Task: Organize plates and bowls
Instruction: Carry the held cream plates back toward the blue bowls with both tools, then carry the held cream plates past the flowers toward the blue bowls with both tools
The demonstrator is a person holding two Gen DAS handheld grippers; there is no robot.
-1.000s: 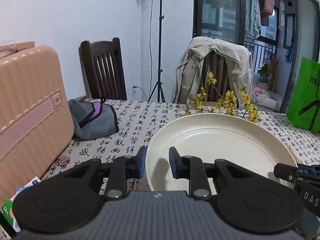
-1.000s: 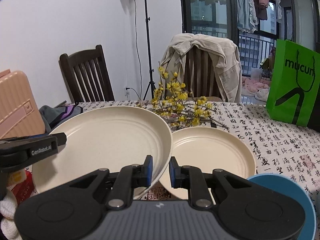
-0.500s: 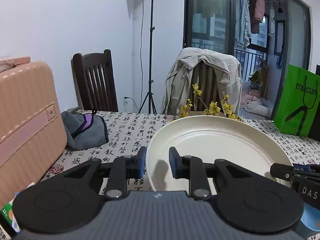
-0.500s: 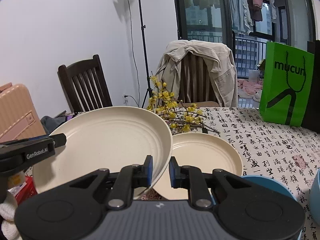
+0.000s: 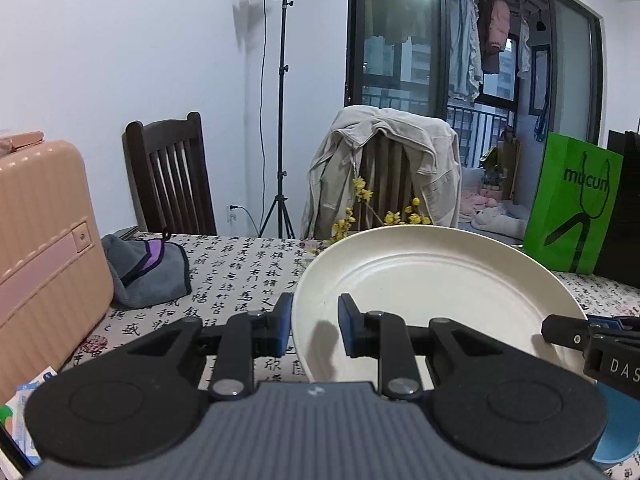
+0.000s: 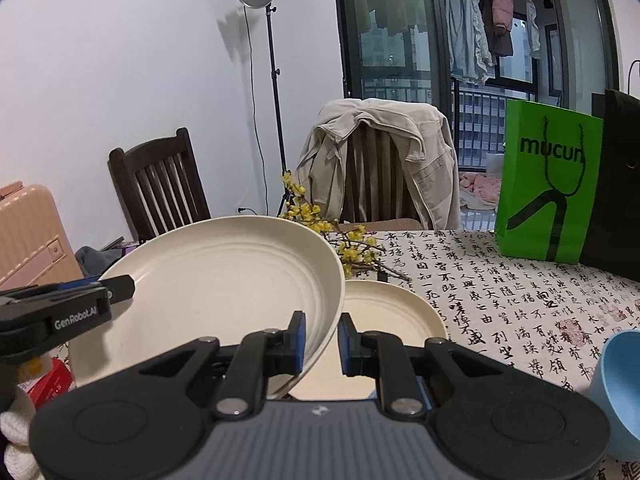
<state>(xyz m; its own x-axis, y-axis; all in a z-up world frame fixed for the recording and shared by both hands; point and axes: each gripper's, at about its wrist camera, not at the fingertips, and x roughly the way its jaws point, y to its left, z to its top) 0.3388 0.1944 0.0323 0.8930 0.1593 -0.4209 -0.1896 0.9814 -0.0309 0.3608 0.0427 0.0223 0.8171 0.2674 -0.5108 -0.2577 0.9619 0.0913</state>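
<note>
Carrying: you hold one large cream plate (image 6: pixel 216 292) between both claws, clear of the cloth and tilted, its far edge higher.
Table: the calligraphy-print tablecloth (image 6: pixel 500 280) spreads ahead of and below both claws.
Large plate, place: it lies to the right of your left gripper (image 5: pixel 312 326) and to the left of your right gripper (image 6: pixel 322 344), spanning the gap between them.
Left claw: its jaws are pinched on the plate's left rim, one pad outside, one on the inner face.
Right claw: its jaws are pressed on the plate's right rim, nearly together, the thin edge between the pads.
Smaller plate (image 6: pixel 394 322): it rests flat on the cloth just ahead of your right claw, partly under the lifted plate's right edge.
Key relation: the resting plate sits on the right claw's side, so I judge that any stacking runs rightward and down.
Blue bowl (image 6: pixel 618 392): low and to the right of your right claw, near the likely path.
Flowers (image 6: pixel 320 220): a yellow sprig lies beyond both plates.
</note>
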